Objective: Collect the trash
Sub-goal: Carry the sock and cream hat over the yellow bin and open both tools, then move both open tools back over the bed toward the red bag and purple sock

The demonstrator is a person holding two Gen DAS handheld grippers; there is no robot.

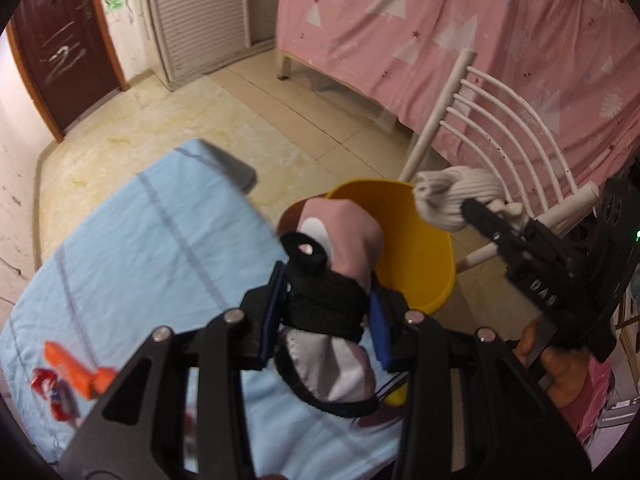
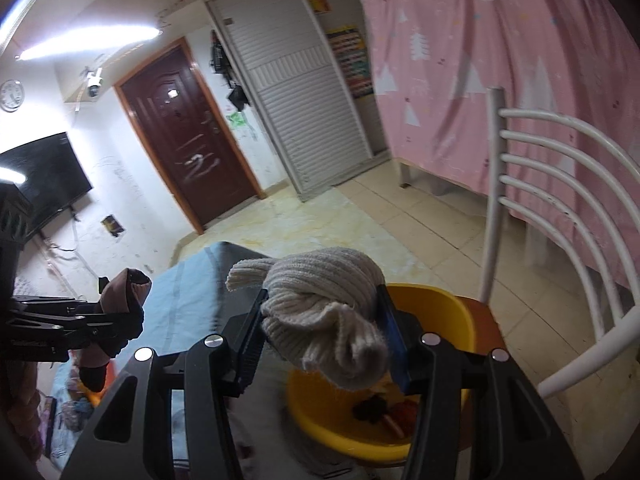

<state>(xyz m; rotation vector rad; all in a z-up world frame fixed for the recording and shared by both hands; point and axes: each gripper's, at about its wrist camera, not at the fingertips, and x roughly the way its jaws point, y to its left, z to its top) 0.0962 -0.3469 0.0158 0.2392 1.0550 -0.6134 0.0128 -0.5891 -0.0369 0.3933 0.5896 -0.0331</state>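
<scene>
Two soft bundles in hand, both over or near the yellow tub [image 2: 460,312] on the chair [image 2: 560,200] seat. Left claw [image 1: 324,276] clamped partway on a pink, black and white padded cloth thing [image 1: 340,232], perhaps a mitten or soft toy, held just at the near rim of the tub. Right claw [image 2: 320,320] closed partway round a knotted cream knit bundle [image 2: 324,300], likely a rolled sock or hat, hanging right above the tub.

Judged light, squashy, not fragile, not slippery; knit likely to snag on the pads, and loose ends apt to droop or catch the rim. Best held across the thick middle, as now.

Already some dark and red bits lying in the tub bottom [image 2: 384,408]. Still on the blue-covered bench [image 1: 140,240]: an orange piece [image 1: 76,372] and a red-and-white wrapper [image 1: 52,392]. Chair back close behind the tub, pink curtain [image 1: 440,40] beyond; claws near each other, so some risk of bumping over the tub.
</scene>
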